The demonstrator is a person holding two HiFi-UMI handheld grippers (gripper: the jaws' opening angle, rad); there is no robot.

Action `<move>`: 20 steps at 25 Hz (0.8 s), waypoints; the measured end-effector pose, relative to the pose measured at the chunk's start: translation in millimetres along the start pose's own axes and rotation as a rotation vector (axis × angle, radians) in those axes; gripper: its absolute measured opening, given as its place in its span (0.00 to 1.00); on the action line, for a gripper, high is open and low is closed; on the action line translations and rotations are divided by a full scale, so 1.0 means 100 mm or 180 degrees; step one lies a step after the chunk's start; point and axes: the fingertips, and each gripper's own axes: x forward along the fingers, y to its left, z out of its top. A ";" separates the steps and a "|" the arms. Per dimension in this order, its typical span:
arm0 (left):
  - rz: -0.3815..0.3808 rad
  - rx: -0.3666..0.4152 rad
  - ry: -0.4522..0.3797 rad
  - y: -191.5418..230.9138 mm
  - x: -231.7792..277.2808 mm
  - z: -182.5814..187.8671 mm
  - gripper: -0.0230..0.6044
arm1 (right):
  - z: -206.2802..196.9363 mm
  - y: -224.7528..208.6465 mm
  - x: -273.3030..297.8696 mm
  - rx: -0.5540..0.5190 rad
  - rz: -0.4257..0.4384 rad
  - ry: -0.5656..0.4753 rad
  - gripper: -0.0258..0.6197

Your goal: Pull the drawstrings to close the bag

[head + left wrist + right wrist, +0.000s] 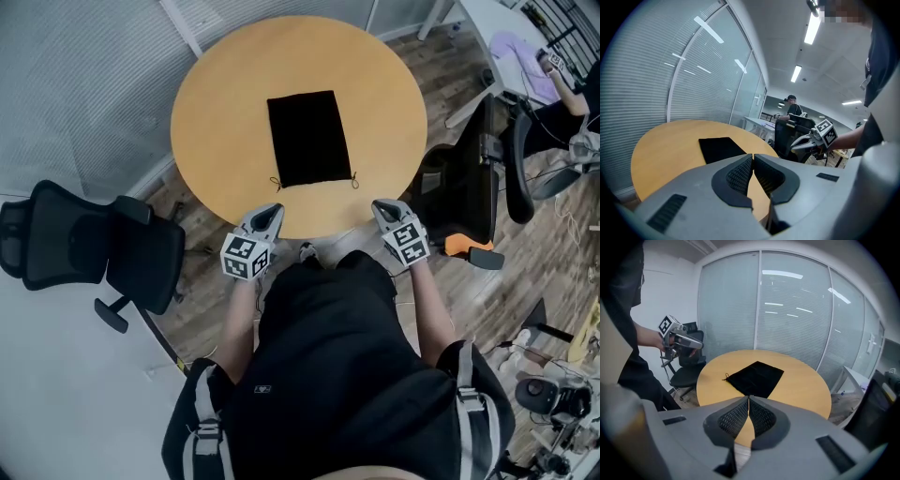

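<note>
Looking steeply down, the head view shows a black drawstring bag (307, 138) lying flat near the middle of a round wooden table (225, 103). The bag's mouth is its edge nearest the person. It lies at full width, so it does not appear to be drawn closed yet. 2 thin cords stick out there: the left drawstring (276, 182) at the bag's near left corner and the right drawstring (354, 179) at its near right corner.

The left gripper (270, 212) hovers just short of the bag's near left corner. The right gripper (384, 208) hovers short of the bag's near right corner, slightly outside it. Neither touches the bag. Each gripper's own view shows its jaws pressed together with nothing between them.

Several things could go wrong from here. The cords are thin and lie flat, so the jaws could close on nothing. They could also pinch the bag's fabric along with a cord. The bag then might slide instead of cinching. Uneven pulls would probably twist the bag sideways.
</note>
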 end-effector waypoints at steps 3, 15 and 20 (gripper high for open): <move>0.0000 -0.0029 -0.0009 0.04 -0.01 -0.02 0.07 | -0.01 -0.05 0.02 -0.0004 -0.0027 0.0044 0.13; 0.0103 -0.0182 0.0024 0.21 0.05 -0.20 0.07 | 0.02 -0.07 0.33 -0.0145 0.0176 0.0145 0.13; 0.0133 -0.0164 0.0333 0.32 0.24 -0.51 0.07 | -0.05 -0.18 0.53 -0.0269 0.0316 0.0287 0.13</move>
